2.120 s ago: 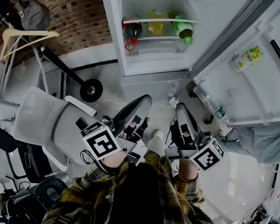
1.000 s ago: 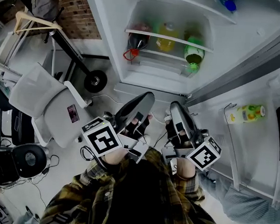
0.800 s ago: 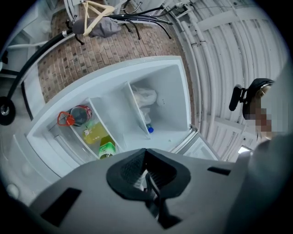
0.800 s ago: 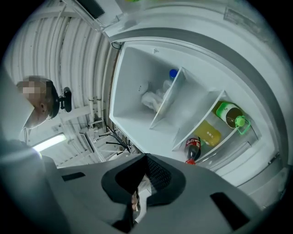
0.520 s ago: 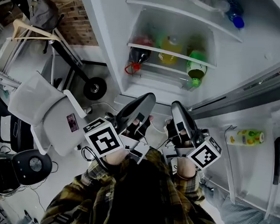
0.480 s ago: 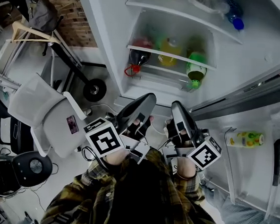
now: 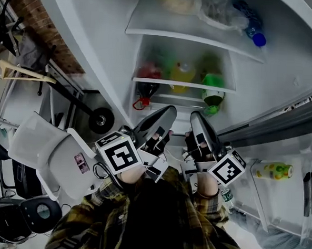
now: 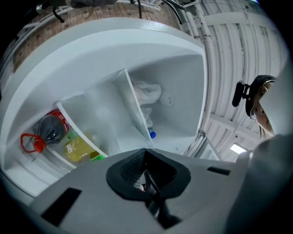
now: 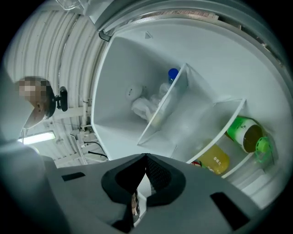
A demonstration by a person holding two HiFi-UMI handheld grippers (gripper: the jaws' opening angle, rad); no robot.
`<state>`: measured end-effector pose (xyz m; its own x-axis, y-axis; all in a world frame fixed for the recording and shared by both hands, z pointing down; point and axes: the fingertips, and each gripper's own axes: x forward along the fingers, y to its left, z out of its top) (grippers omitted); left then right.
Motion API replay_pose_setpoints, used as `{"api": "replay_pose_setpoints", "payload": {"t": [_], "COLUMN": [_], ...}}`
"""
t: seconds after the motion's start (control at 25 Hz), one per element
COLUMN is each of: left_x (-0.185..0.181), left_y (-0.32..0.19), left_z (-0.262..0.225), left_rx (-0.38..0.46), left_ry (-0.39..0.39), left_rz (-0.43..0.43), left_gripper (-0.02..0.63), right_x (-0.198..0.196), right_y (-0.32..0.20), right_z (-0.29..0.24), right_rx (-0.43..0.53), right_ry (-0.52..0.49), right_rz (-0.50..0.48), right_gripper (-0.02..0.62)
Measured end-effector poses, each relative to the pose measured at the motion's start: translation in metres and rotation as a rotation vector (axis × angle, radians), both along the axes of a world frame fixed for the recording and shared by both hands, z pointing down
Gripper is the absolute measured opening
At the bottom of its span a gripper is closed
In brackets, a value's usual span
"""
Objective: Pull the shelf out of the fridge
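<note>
The fridge stands open in front of me. In the head view its upper white shelf (image 7: 167, 31) carries a clear bag (image 7: 218, 12) and a blue-capped bottle (image 7: 251, 27). The lower shelf (image 7: 184, 86) holds a dark red-capped bottle (image 7: 146, 89), a yellow bottle (image 7: 183, 74) and a green bottle (image 7: 213, 90). My left gripper (image 7: 169, 111) and right gripper (image 7: 195, 117) are side by side just short of the lower shelf, both shut and empty. The left gripper (image 8: 145, 151) faces the upper shelf (image 8: 132, 109). The right gripper (image 9: 145, 156) faces that shelf (image 9: 167, 107) too.
The open fridge door (image 7: 298, 130) stretches to the right, with a small yellow bottle (image 7: 272, 169) in its rack. A grey chair (image 7: 49, 151) stands at the left, behind it a wooden hanger (image 7: 22, 73) and a brick wall. Another person's sleeve (image 7: 275, 244) shows at the lower right.
I have come closer to the fridge: both grippers now reach up to the lower shelf's front, and the upper shelf fills more of the view. Both stay shut.
</note>
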<state>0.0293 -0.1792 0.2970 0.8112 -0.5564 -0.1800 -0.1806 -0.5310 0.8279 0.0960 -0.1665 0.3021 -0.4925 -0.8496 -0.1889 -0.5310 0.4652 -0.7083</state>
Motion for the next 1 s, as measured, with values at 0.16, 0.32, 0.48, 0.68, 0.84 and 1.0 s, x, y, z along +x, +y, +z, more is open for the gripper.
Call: {"api": "replay_pose_setpoints", "payload": {"t": [0.16, 0.32, 0.48, 0.68, 0.84, 1.0], "left_x": [0.002, 0.004, 0.011, 0.018, 0.022, 0.026], "left_y": [-0.017, -0.026, -0.029, -0.037, -0.045, -0.054], "left_z": [0.004, 0.007, 0.011, 0.016, 0.029, 0.040], "left_rx": [-0.017, -0.036, -0.043, -0.055, -0.081, -0.119], "left_ry": [-0.008, -0.002, -0.005, -0.011, -0.028, -0.025], "left_rz": [-0.004, -0.028, -0.064, -0.100, -0.108, -0.108], "left_gripper": [0.003, 0.003, 0.003, 0.003, 0.003, 0.003], "right_x": [0.004, 0.009, 0.016, 0.023, 0.032, 0.039], "right_y": [-0.019, -0.027, -0.031, -0.043, -0.052, -0.062], "right_z": [0.000, 0.000, 0.006, 0.014, 0.022, 0.030], "right_rx": [-0.010, -0.024, -0.037, -0.057, -0.077, -0.101], "right_ry": [0.004, 0.016, 0.028, 0.032, 0.028, 0.011], "right_rz": [0.005, -0.008, -0.039, -0.063, -0.062, -0.056], "right_gripper": [0.017, 0.017, 0.017, 0.017, 0.017, 0.017]}}
